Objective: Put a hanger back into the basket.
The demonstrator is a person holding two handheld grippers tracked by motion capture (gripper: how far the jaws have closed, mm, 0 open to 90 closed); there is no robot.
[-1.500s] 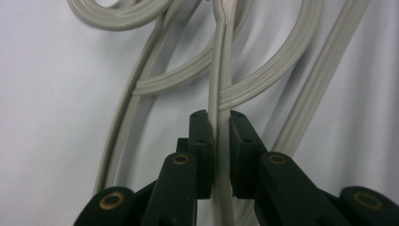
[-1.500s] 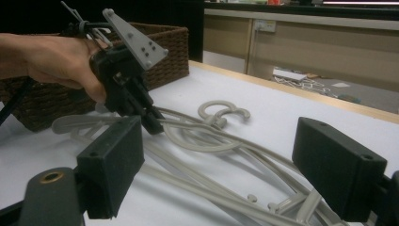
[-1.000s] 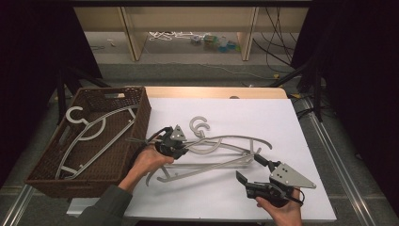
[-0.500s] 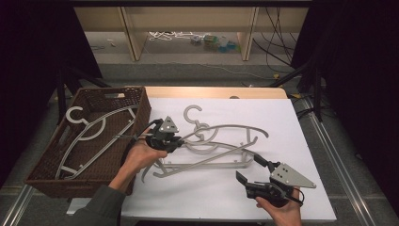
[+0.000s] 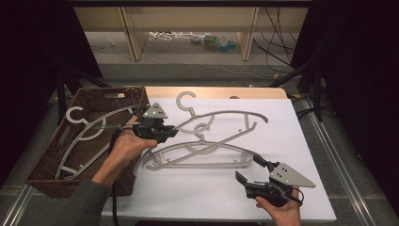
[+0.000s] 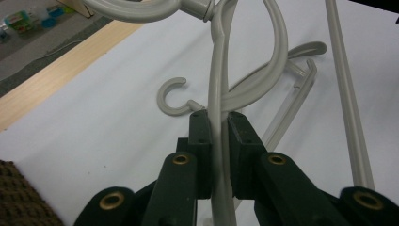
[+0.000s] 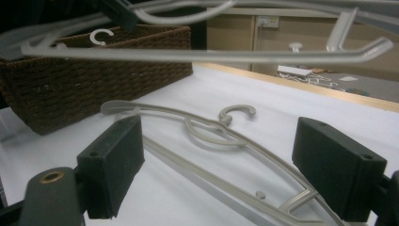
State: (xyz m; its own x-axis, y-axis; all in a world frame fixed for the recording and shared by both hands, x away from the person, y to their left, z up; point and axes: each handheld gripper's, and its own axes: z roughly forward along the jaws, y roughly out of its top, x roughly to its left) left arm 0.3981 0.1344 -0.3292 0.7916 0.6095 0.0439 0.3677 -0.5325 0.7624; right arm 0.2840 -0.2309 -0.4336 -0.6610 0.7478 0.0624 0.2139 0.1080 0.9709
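Note:
My left gripper is shut on one arm of a grey plastic hanger and holds it in the air over the left part of the white table. In the left gripper view the jaws pinch the thin arm of that hanger, whose hook curves away at the top. A second grey hanger lies flat on the table beneath it. My right gripper rests near the table's front right, open, its jaws pointing at the flat hanger, apart from it. The lifted hanger crosses overhead there.
A brown wicker basket stands at the table's left edge with grey hangers lying in it. The white table top ends in a wooden strip at the back. Beyond it stands a shelf with cables and small items.
My left gripper has risen and shifted left toward the basket, carrying the hanger up off the table. The right gripper has stayed where it was.

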